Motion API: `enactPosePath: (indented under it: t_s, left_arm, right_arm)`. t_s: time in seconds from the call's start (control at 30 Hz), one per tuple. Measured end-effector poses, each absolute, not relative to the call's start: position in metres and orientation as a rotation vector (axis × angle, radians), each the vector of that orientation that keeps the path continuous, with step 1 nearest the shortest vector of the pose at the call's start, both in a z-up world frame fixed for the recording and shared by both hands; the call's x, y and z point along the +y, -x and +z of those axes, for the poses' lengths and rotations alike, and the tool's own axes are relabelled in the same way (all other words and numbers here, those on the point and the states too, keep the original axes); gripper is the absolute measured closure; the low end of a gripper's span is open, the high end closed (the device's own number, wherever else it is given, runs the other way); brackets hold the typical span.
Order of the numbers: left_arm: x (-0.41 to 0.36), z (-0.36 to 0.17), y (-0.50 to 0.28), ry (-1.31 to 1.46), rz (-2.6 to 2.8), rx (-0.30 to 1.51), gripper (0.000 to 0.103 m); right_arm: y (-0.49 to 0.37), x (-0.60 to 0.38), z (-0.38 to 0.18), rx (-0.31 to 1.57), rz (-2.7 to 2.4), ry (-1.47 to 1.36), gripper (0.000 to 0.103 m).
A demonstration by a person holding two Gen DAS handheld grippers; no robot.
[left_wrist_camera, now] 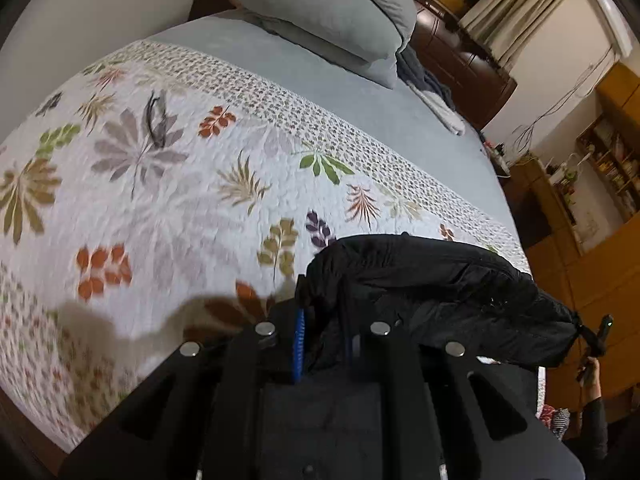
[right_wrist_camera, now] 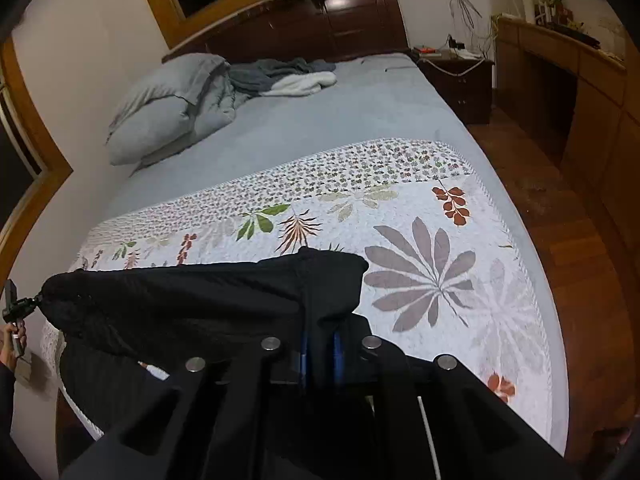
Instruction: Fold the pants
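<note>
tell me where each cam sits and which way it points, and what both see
Left wrist view: on the left gripper, angled down over the leaf-print quilt toward the grey pillow; the right gripper and its hand show at right.
Right wrist view: on the right gripper, facing the headboard; the left gripper shows at left.
Shared: black pants stretched between both shut grippers, quilt, pillow.

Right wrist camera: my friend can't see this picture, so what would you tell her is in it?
The right gripper is shut on one end of black pants, held stretched above a bed; the left gripper holds the other end at the picture's left edge. Below lies a white quilt with leaf prints, and grey pillows sit near the dark headboard.
</note>
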State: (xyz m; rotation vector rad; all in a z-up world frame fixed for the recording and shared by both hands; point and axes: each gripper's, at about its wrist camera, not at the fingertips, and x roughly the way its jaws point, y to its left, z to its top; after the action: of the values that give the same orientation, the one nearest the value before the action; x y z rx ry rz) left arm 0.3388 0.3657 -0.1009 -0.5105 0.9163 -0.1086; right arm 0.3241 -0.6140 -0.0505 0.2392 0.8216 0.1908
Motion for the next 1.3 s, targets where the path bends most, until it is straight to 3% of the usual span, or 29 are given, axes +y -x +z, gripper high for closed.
enactPosePath:
  t_s: [0.47, 0.53, 0.67, 0.77, 0.83, 0.9, 0.97, 1.07, 1.13, 1.3]
  left_arm:
    - [0.385, -0.196, -0.203, 0.650, -0.107, 0.941, 0.086]
    - [0.384, -0.209, -0.194, 0.661, -0.108, 0.960, 0.085]
    - [0.381, -0.230, -0.182, 0.652, -0.103, 0.993, 0.082]
    - [0.382, -0.240, -0.172, 0.609, -0.051, 1.038, 0.085]
    - [0.384, -0.241, -0.164, 0.568, -0.006, 1.049, 0.084]
    - [0.383, -0.234, -0.153, 0.504, 0.049, 1.039, 0.072]
    - [0.374, -0.221, -0.139, 0.437, 0.089, 0.995, 0.041]
    - [0.354, -0.200, -0.124, 0.392, 0.087, 0.917, 0.022]
    - [0.340, -0.192, -0.120, 0.392, 0.059, 0.890, 0.016]
    - [0.297, -0.188, -0.126, 0.388, -0.060, 0.894, 0.016]
  right_arm:
    - [-0.169, -0.599, -0.078, 0.662, 0.135, -0.165, 0.089]
    - [-0.154, -0.596, -0.081, 0.650, 0.128, -0.164, 0.082]
    - [-0.127, -0.584, -0.086, 0.630, 0.092, -0.144, 0.044]
    - [-0.109, -0.582, -0.092, 0.631, 0.049, -0.148, 0.029]
    - [-0.095, -0.586, -0.097, 0.633, 0.016, -0.197, 0.025]
    - [-0.084, -0.595, -0.104, 0.657, -0.014, -0.284, 0.016]
    - [-0.077, -0.601, -0.113, 0.686, -0.023, -0.371, 0.015]
    - [-0.063, -0.609, -0.133, 0.759, -0.048, -0.554, 0.014]
    - [-0.049, -0.612, -0.146, 0.775, -0.041, -0.696, 0.013]
    - [-0.032, -0.606, -0.180, 0.822, 0.078, -1.013, 0.013]
